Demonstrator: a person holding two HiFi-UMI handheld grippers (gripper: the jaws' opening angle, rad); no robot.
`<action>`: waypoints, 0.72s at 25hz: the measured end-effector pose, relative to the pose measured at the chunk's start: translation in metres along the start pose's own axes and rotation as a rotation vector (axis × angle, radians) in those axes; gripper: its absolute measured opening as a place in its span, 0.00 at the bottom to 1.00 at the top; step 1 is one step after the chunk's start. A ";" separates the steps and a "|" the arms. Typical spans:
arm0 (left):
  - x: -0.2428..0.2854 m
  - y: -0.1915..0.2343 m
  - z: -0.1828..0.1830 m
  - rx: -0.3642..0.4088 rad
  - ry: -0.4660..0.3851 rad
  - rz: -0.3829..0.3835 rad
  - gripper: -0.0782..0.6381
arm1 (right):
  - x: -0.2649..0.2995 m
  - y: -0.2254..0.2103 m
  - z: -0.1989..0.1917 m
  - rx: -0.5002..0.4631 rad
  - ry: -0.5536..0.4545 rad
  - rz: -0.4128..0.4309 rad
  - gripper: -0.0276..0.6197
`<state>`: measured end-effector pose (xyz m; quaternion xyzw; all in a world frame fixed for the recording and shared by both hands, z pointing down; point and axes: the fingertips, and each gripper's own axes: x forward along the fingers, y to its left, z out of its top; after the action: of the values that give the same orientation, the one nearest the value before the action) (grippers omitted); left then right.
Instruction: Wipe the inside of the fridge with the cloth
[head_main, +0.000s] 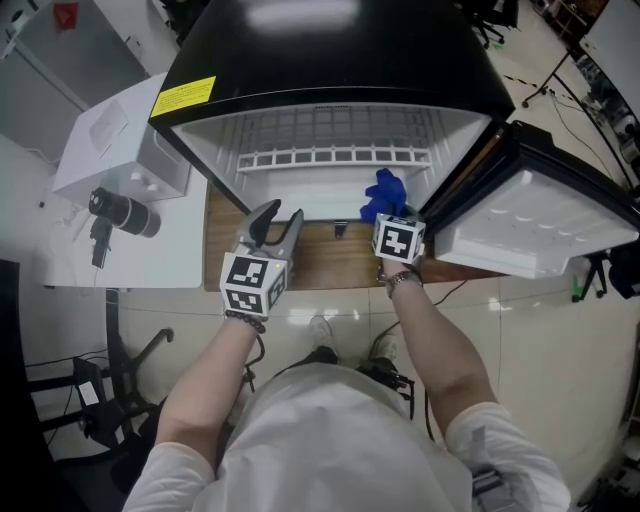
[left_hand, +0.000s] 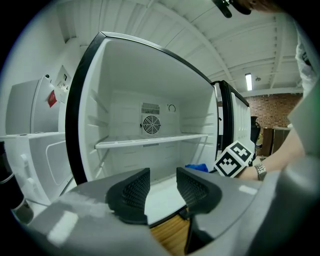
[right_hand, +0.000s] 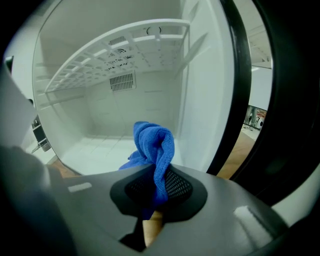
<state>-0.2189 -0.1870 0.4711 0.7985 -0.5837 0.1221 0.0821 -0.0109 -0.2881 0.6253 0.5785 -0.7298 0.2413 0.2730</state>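
Right tool (right_hand: 159, 189) pinches blue cloth (right_hand: 154, 142); left tool (left_hand: 163, 189) gapes empty.

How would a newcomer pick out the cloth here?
Start at the open black fridge with the white inside. Low on its right side, the right claw is shut on the cloth. It is the only bright blue thing there, bunched up.

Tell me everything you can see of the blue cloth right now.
The cloth is bright blue, with a fine looped, microfibre-like weave. It is bunched into a soft upright fold, pinched between the jaws of the right hand-held gripper, most of it sticking out ahead. It is at the fridge opening near the right wall; whether it touches the white floor is unclear.
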 end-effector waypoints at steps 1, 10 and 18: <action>0.001 -0.002 0.001 0.002 -0.001 -0.007 0.33 | -0.003 0.003 0.003 -0.003 -0.013 0.017 0.10; 0.021 -0.026 0.006 0.012 0.022 -0.123 0.35 | -0.054 0.034 0.043 -0.137 -0.196 0.178 0.10; 0.038 -0.062 0.003 0.075 0.077 -0.293 0.46 | -0.112 0.063 0.065 -0.255 -0.295 0.371 0.10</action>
<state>-0.1483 -0.2036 0.4796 0.8723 -0.4526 0.1609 0.0915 -0.0596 -0.2376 0.4994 0.4247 -0.8797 0.1062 0.1855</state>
